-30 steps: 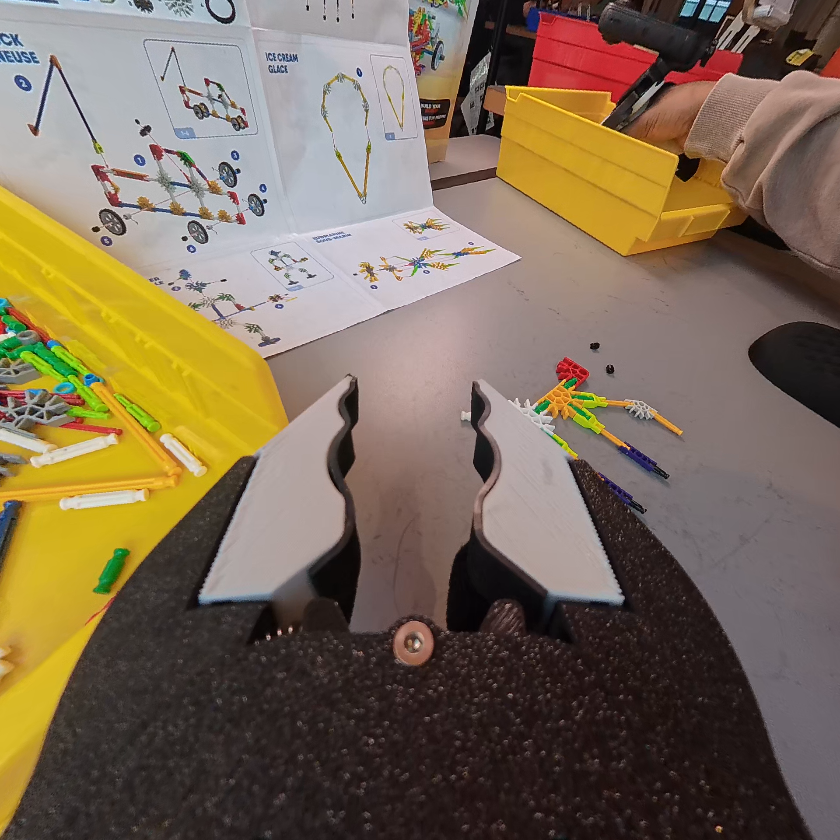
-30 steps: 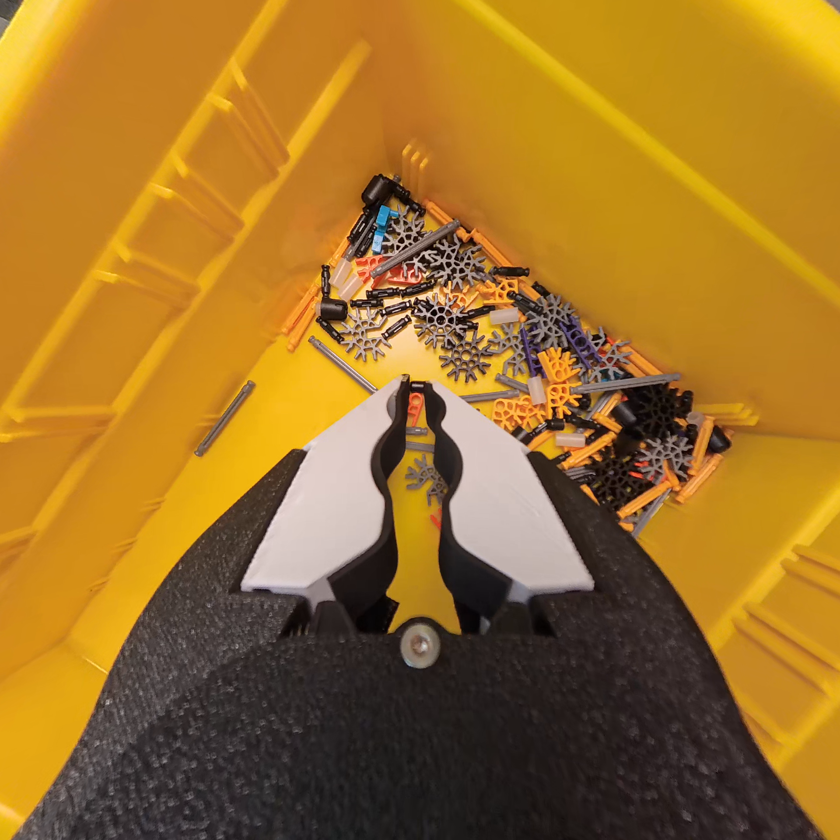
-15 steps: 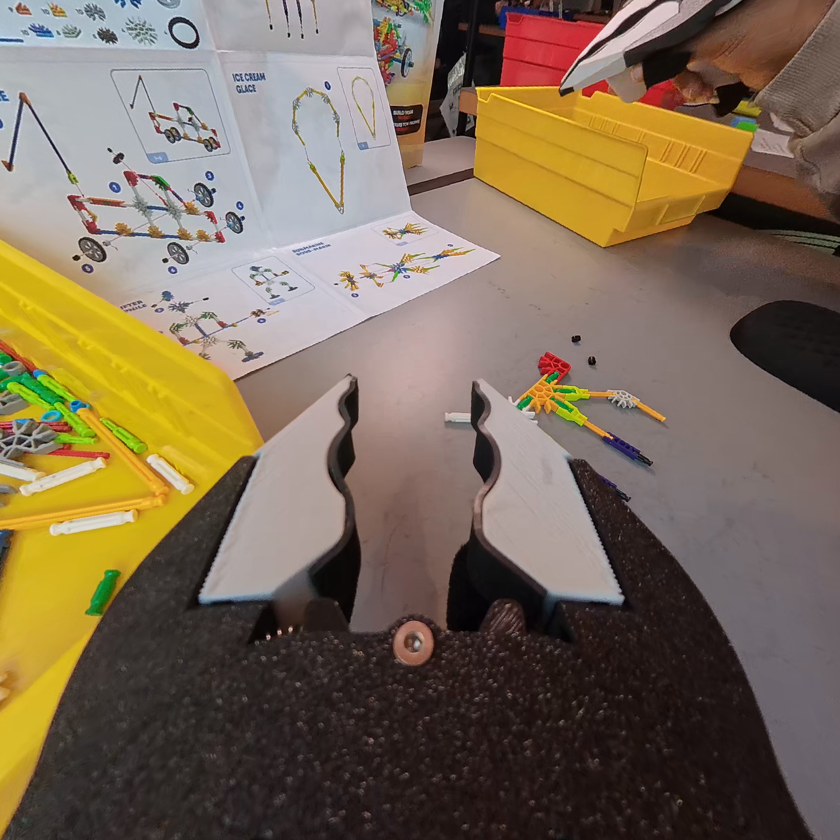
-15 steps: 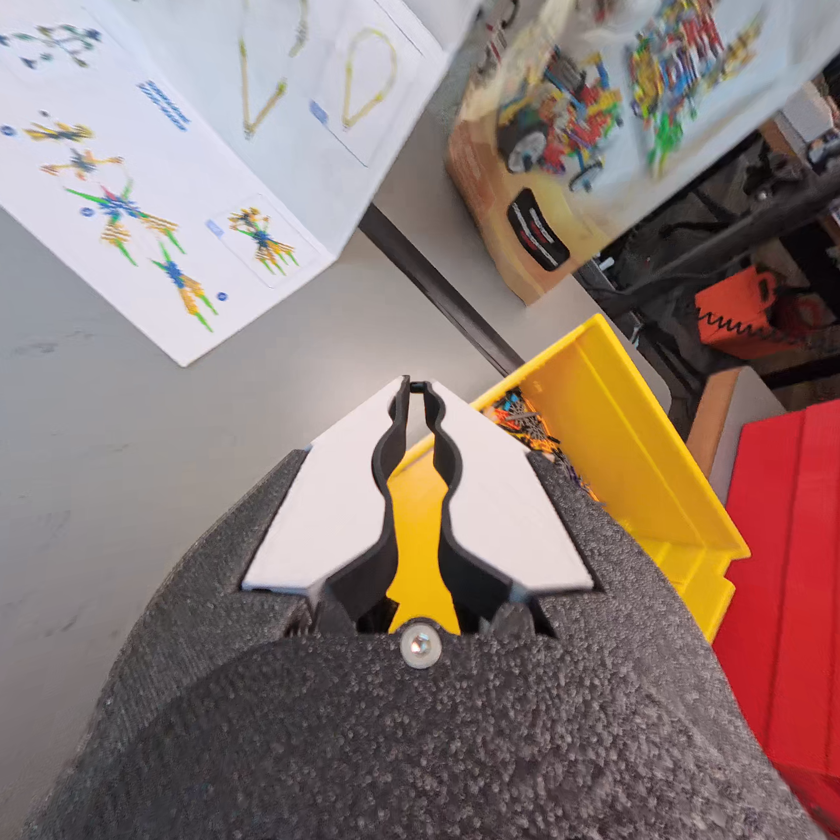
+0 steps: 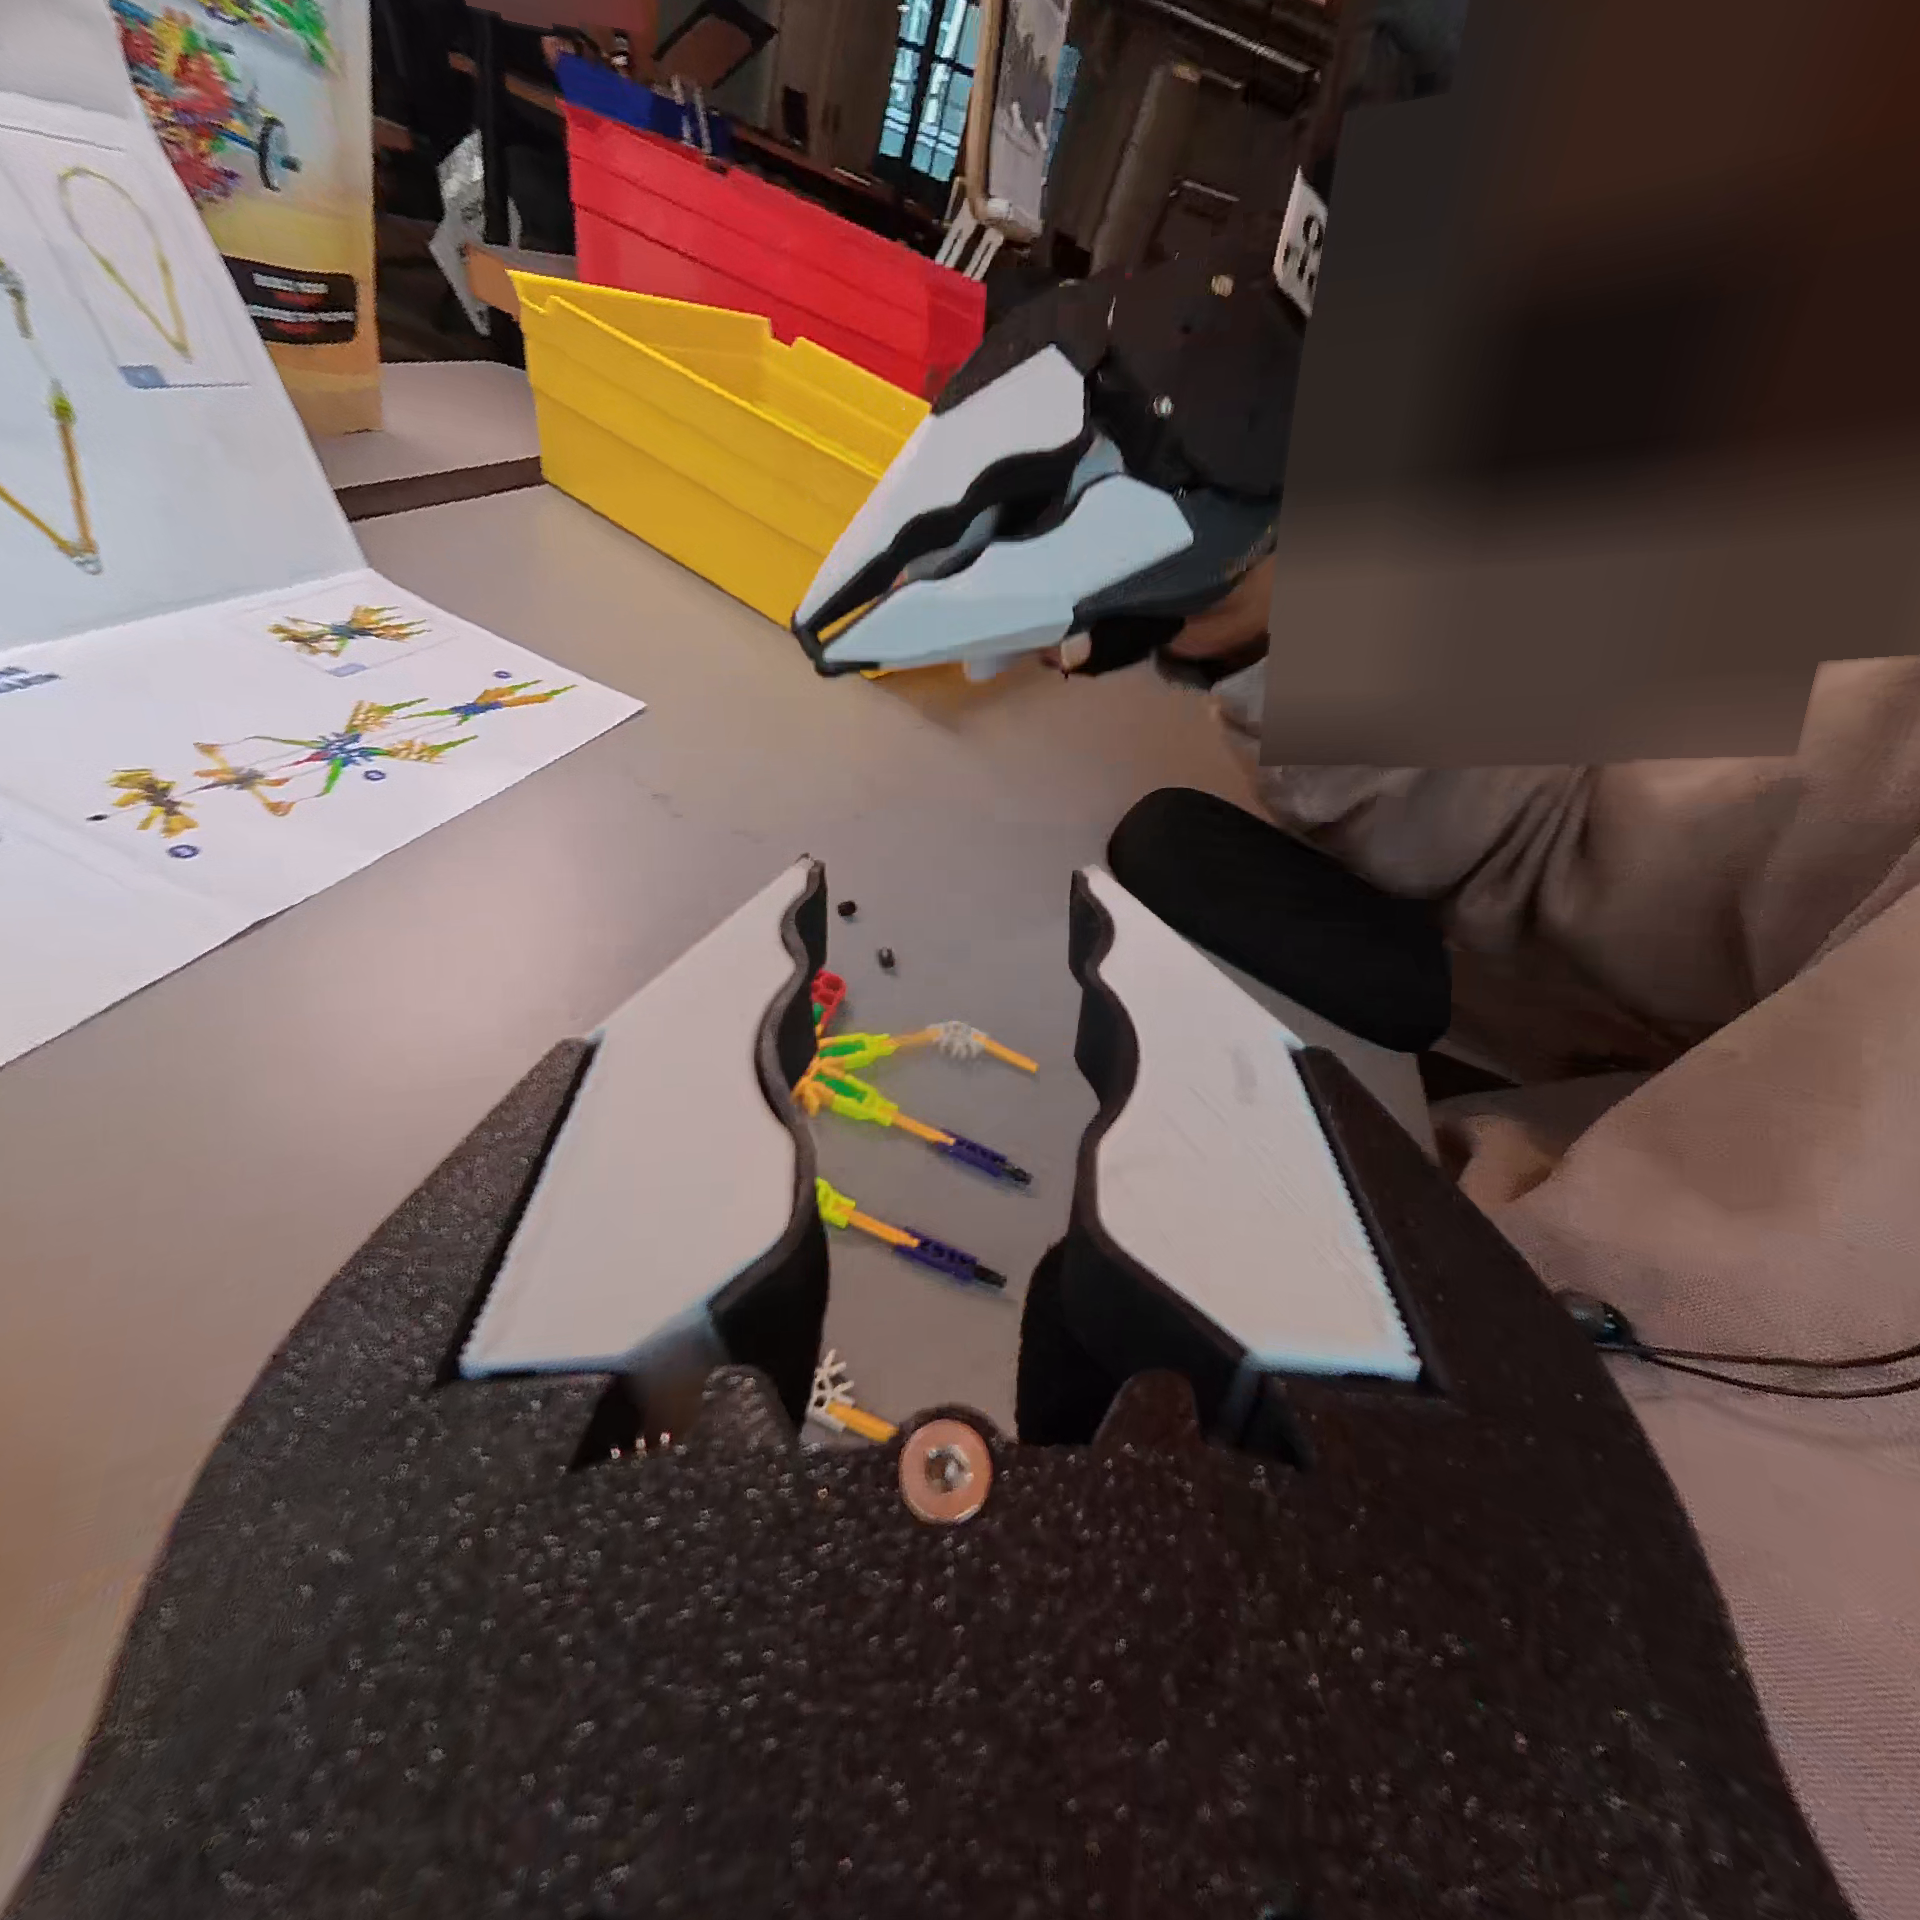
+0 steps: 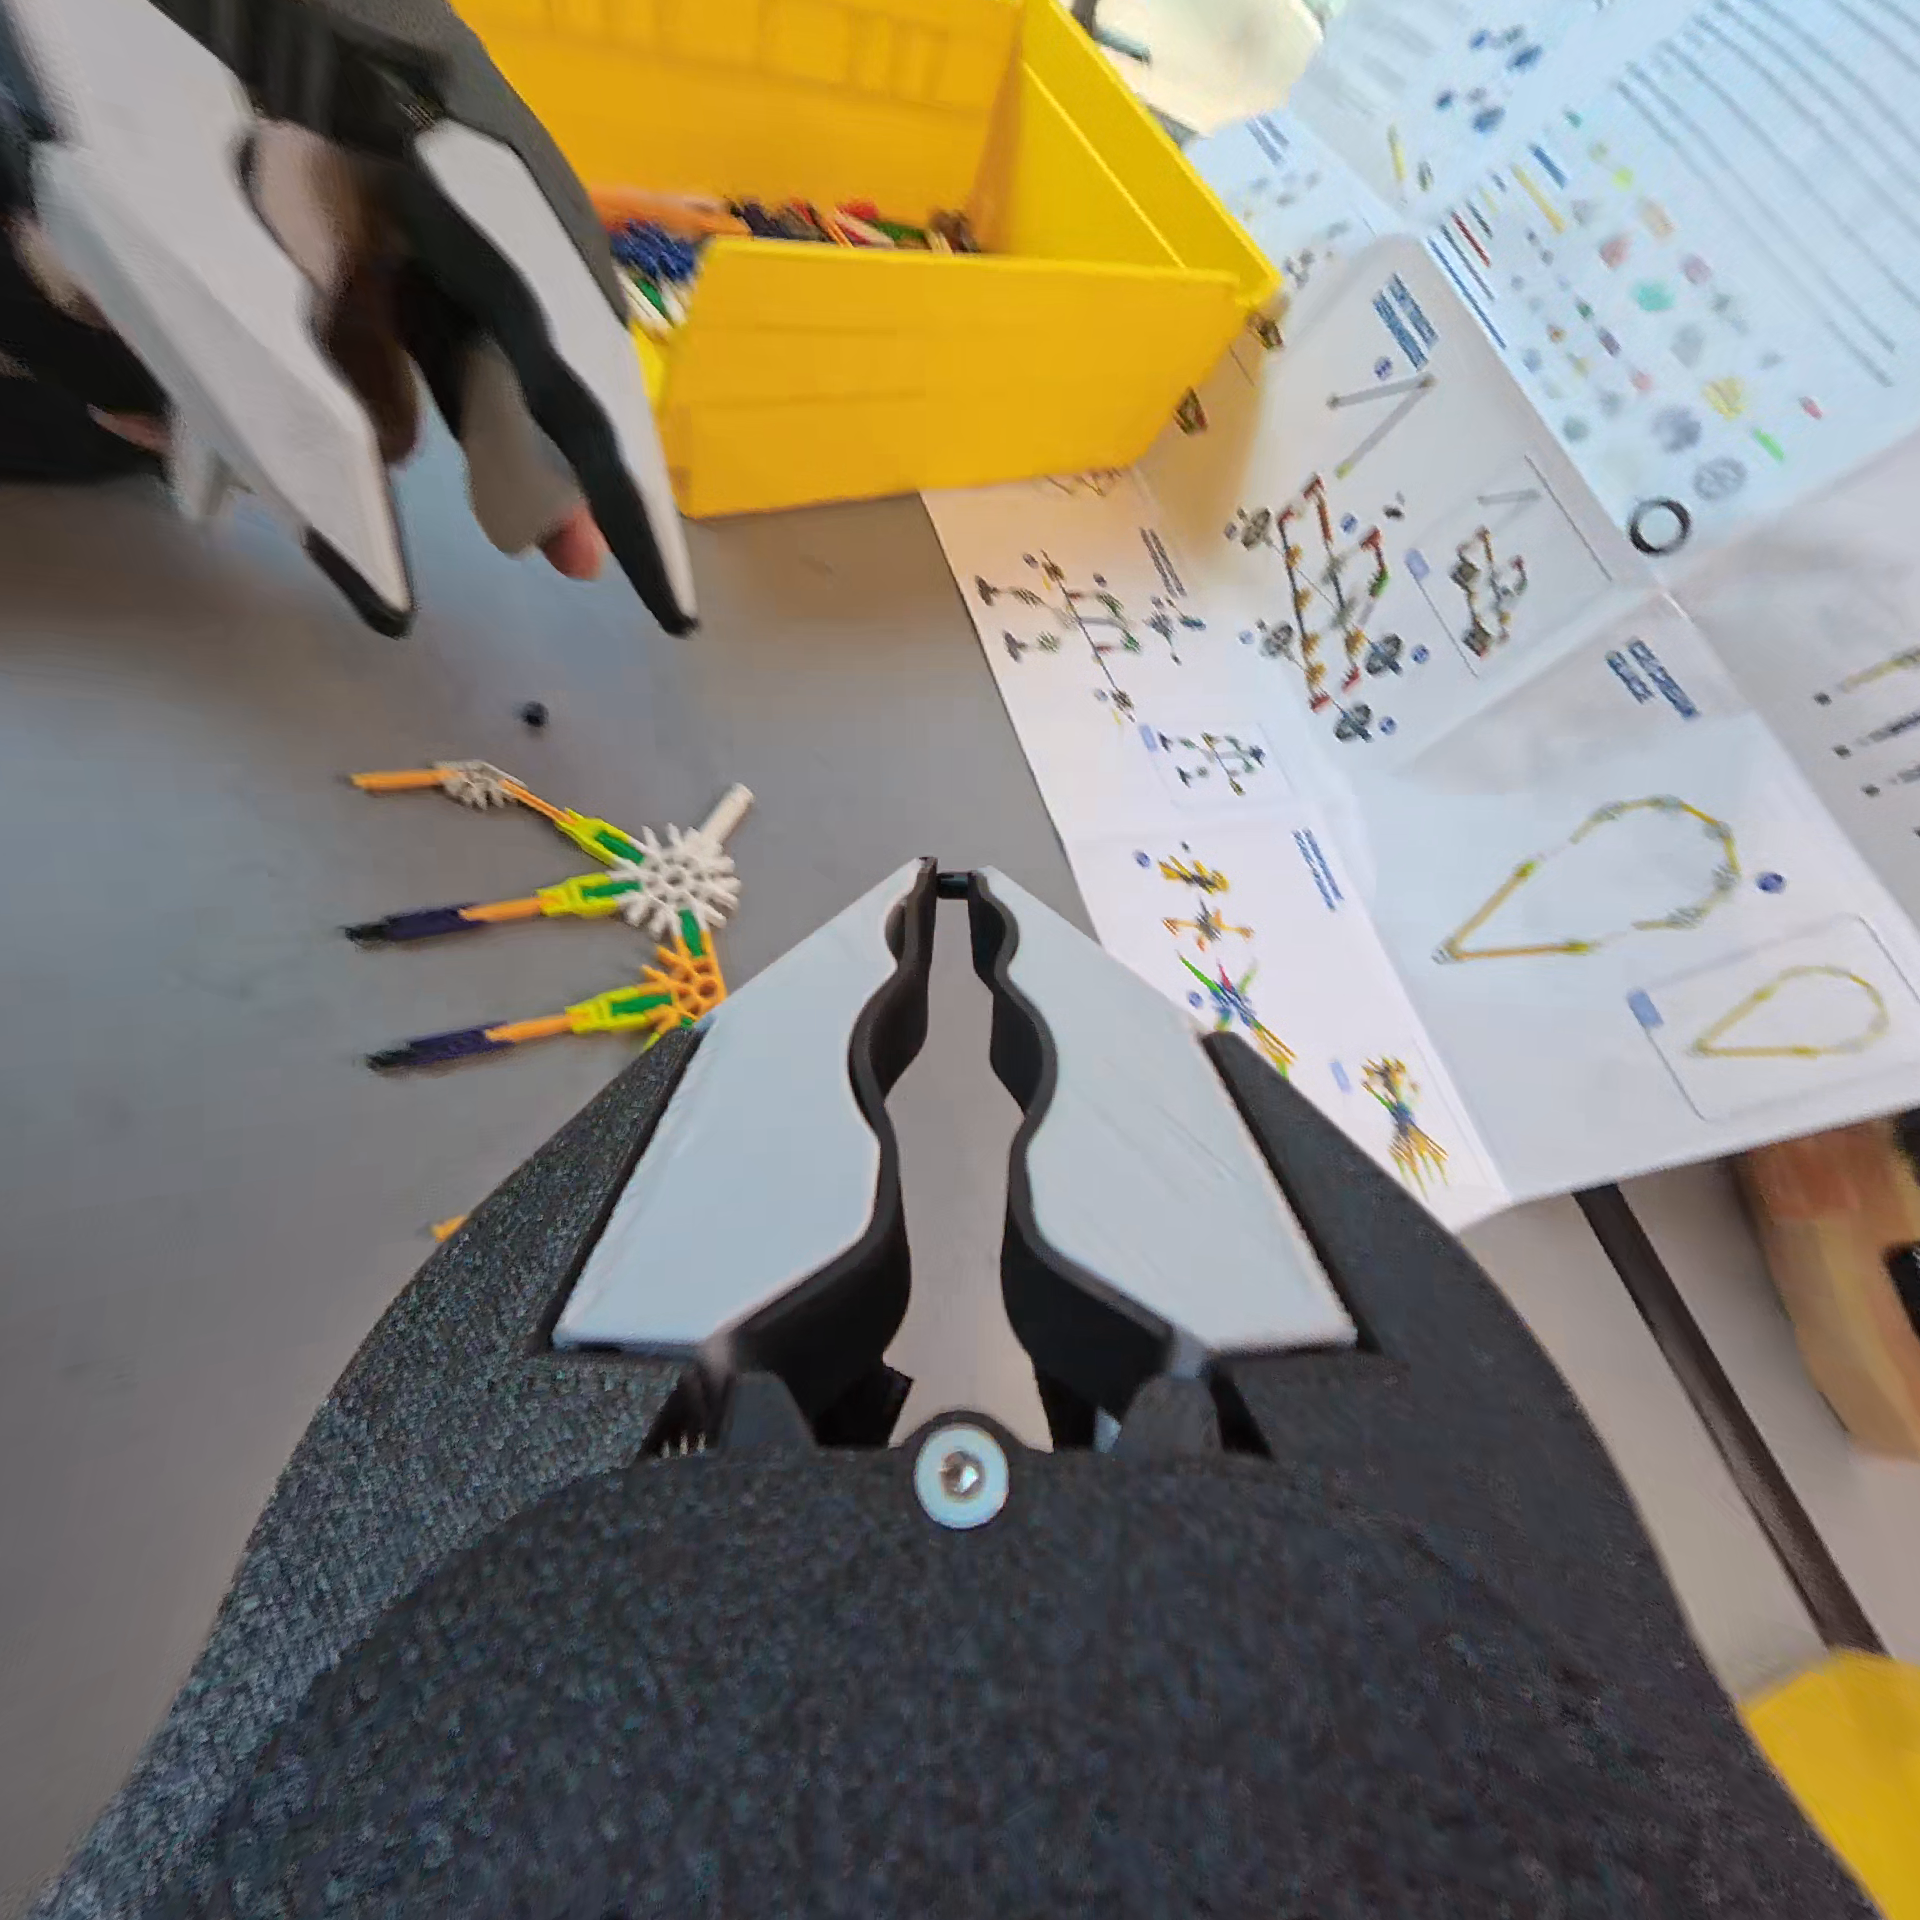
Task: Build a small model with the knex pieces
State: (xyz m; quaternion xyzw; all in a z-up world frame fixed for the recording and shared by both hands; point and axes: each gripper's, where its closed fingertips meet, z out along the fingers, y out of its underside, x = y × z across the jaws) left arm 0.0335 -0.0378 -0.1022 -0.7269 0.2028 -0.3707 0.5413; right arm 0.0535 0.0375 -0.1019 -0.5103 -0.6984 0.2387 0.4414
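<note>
A small assembly of orange, green and purple rods with white and orange connectors [image 5: 904,1112] lies on the grey table. My left gripper [image 5: 945,873] is open and empty, just above it, with the rods showing between its fingers. In the right wrist view the assembly [image 6: 623,894] lies left of my right gripper [image 6: 953,873], which is shut on a small dark piece [image 6: 953,883] at its tips. The right gripper also shows in the left wrist view [image 5: 816,644], in the air beyond the assembly. The left gripper shows open in the right wrist view [image 6: 532,620].
Two small black pieces [image 5: 886,956] lie by the assembly. A folded instruction sheet [image 6: 1455,727] covers the table beside it. A yellow bin of parts [image 6: 935,343] stands behind the left gripper. Another yellow bin [image 5: 675,436], a red bin [image 5: 748,260], a black pad [image 5: 1278,914] and a person's sleeve [image 5: 1714,1143] are near.
My right gripper came out of the yellow bin, still shut, and moved over the table towards the assembly. My left gripper swung right, away from its bin, to above the assembly.
</note>
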